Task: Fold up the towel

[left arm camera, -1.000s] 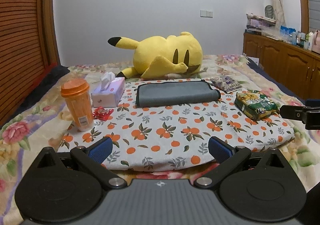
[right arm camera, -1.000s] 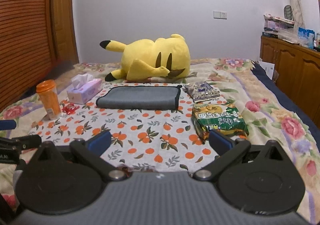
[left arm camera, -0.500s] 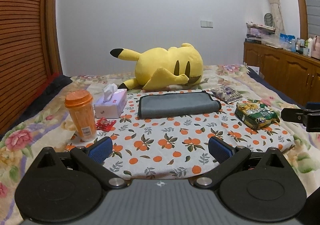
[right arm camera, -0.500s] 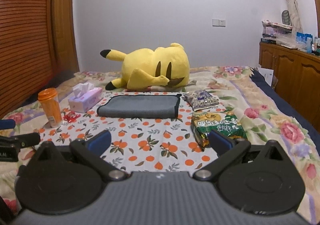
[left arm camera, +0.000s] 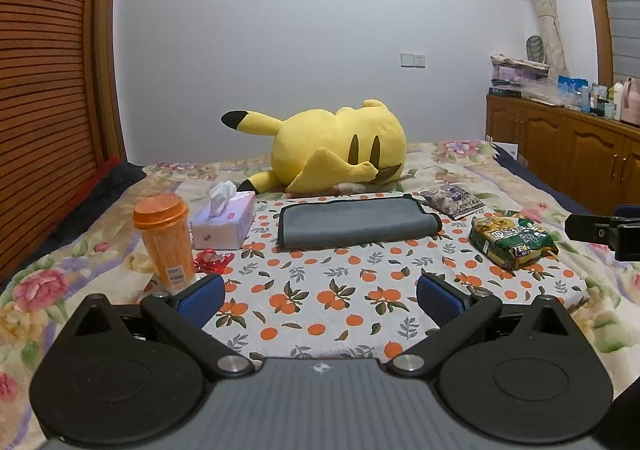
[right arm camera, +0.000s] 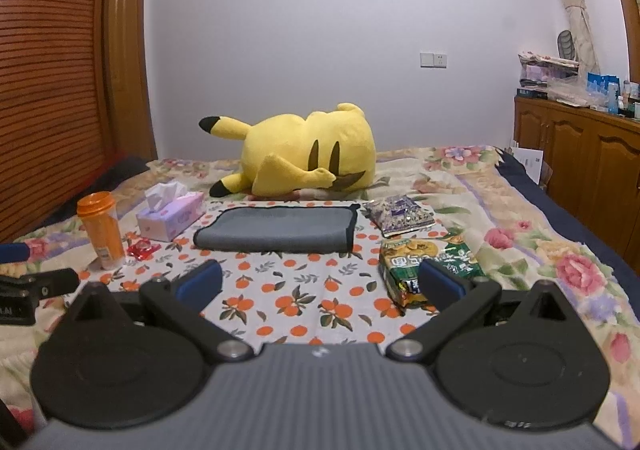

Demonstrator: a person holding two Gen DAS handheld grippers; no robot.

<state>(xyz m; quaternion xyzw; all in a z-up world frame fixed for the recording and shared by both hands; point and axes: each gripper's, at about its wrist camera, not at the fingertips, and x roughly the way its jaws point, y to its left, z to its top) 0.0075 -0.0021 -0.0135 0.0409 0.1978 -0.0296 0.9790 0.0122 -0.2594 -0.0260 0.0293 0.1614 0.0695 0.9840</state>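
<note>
A grey towel (left arm camera: pixel 357 222) lies folded on the orange-print cloth (left arm camera: pixel 340 290) covering a bed, just in front of a yellow plush (left arm camera: pixel 336 147). Both the left hand-held gripper (left arm camera: pixel 320 296) and the right hand-held gripper (right arm camera: pixel 320 286) hang released above the cloth's near edge, well apart from the towel, grasping nothing.

The left gripper (left arm camera: pixel 318 300) is held level and low, its blue-padded fingers (left arm camera: pixel 202 298) spread wide with nothing between them. The right gripper (right arm camera: pixel 320 286) sits alongside at much the same height, jaws equally wide and empty. Each shows at the edge of the other's view: right gripper (left arm camera: pixel 604 230), left gripper (right arm camera: pixel 32 282)
</note>
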